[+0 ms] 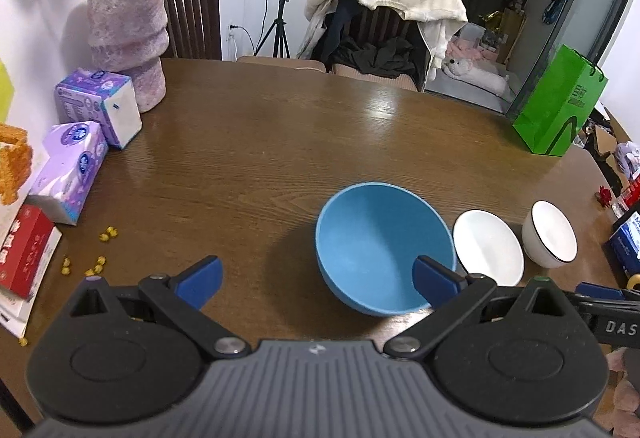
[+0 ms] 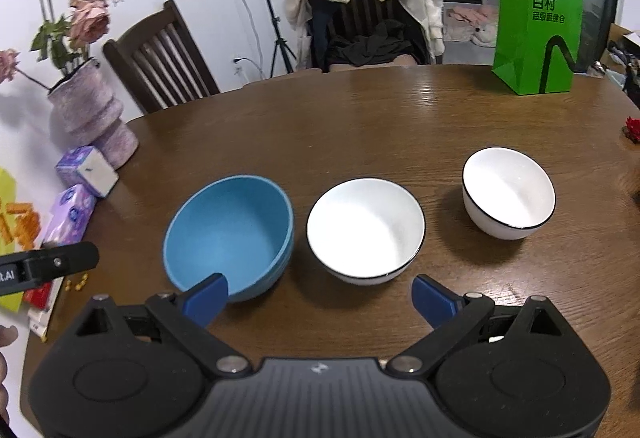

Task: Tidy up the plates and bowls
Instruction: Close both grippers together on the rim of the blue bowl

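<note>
Three bowls stand in a row on the brown wooden table (image 2: 380, 118). A blue bowl (image 2: 228, 234) is at the left, a wide white bowl with a dark rim (image 2: 366, 226) in the middle, and a smaller white bowl with a dark rim (image 2: 508, 192) at the right. They also show in the left wrist view: the blue bowl (image 1: 380, 242), the wide white bowl (image 1: 488, 246), the small white bowl (image 1: 550, 234). My left gripper (image 1: 318, 280) is open and empty just in front of the blue bowl. My right gripper (image 2: 320, 296) is open and empty in front of the wide white bowl.
A purple vase with flowers (image 1: 128, 34), tissue packs (image 1: 100, 106), a red box (image 1: 22, 250) and small yellow bits (image 1: 96, 266) line the table's left side. A green paper bag (image 2: 536, 26) stands at the far right. Chairs (image 2: 160, 58) stand behind the table.
</note>
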A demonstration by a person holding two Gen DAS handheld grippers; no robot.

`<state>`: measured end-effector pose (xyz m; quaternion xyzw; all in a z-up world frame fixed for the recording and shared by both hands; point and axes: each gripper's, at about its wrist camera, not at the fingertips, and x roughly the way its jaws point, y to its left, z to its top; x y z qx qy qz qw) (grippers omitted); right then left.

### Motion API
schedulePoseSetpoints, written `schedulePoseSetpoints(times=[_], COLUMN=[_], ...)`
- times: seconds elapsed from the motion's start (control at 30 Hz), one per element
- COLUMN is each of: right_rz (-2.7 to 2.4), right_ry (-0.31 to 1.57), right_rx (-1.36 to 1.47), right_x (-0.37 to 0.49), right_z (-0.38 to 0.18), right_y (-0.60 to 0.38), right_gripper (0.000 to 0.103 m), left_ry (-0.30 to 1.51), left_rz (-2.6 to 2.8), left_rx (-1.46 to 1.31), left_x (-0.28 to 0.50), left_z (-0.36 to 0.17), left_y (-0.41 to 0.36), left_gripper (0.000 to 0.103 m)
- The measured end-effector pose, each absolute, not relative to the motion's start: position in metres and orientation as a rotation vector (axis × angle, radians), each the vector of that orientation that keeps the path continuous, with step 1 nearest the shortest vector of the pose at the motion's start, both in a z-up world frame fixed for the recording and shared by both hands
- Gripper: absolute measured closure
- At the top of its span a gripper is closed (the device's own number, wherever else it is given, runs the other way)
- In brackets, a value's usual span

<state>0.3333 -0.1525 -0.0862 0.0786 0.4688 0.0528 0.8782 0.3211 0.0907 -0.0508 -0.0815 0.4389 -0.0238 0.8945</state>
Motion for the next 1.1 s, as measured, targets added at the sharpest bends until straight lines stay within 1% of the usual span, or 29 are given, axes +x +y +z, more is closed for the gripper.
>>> schedulePoseSetpoints(times=[0.2,0.3,0.33,0.37,0.5,0.57,0.7,0.77,0.9,0.93,0.97,1.0,1.03,1.07,1.1], right_rz=[0.072,0.058,0.055,0.055,0.053,0.055,0.050,0.042,0.027,0.016,0.004,-0.007,-0.015,-0.023,-0.024], right_ry=[0.973,0.978,0.978,0.981,1.008,1.028,1.061,1.081,1.127,1.139,1.153,1.171,1.189,1.204,1.213], right_rx=[0.163,0.151,0.150,0.148,0.141,0.149,0.151,0.148,0.152,0.152,0.149,0.144,0.141,0.145,0.155], right_x=[0.347,0.354,0.356,0.359,0.366,0.370,0.377,0.381,0.392,0.394,0.397,0.400,0.402,0.404,0.406], right_z=[-0.092,-0.096,-0.097,-0.098,-0.104,-0.109,-0.120,-0.126,-0.140,-0.144,-0.148,-0.153,-0.157,-0.162,-0.165], right_y=[-0.144,-0.136,-0.133,-0.130,-0.118,-0.113,-0.102,-0.097,-0.088,-0.086,-0.083,-0.080,-0.078,-0.077,-0.076], right_gripper=[0.005,0.006,0.009,0.013,0.023,0.030,0.036,0.037,0.043,0.044,0.048,0.051,0.057,0.062,0.063], left_ry=[0.941,0.958,0.964,0.970,0.987,1.000,1.031,1.046,1.082,1.092,1.098,1.108,1.115,1.122,1.130], left_rz=[-0.065,-0.072,-0.075,-0.079,-0.097,-0.103,-0.120,-0.131,-0.144,-0.151,-0.156,-0.157,-0.158,-0.162,-0.164], left_rx=[-0.186,-0.185,-0.183,-0.183,-0.177,-0.164,-0.146,-0.135,-0.118,-0.115,-0.112,-0.108,-0.106,-0.106,-0.109], left_x=[0.348,0.361,0.366,0.370,0.385,0.392,0.406,0.412,0.423,0.426,0.427,0.429,0.431,0.432,0.433], left_z=[-0.069,-0.077,-0.080,-0.082,-0.092,-0.097,-0.111,-0.119,-0.132,-0.135,-0.137,-0.140,-0.143,-0.145,-0.147], left_y=[0.104,0.108,0.108,0.109,0.109,0.108,0.105,0.101,0.095,0.093,0.091,0.089,0.089,0.088,0.088], left_gripper=[0.000,0.000,0.000,0.000,0.000,0.001,0.003,0.010,0.015,0.020,0.027,0.031,0.039,0.052,0.059])
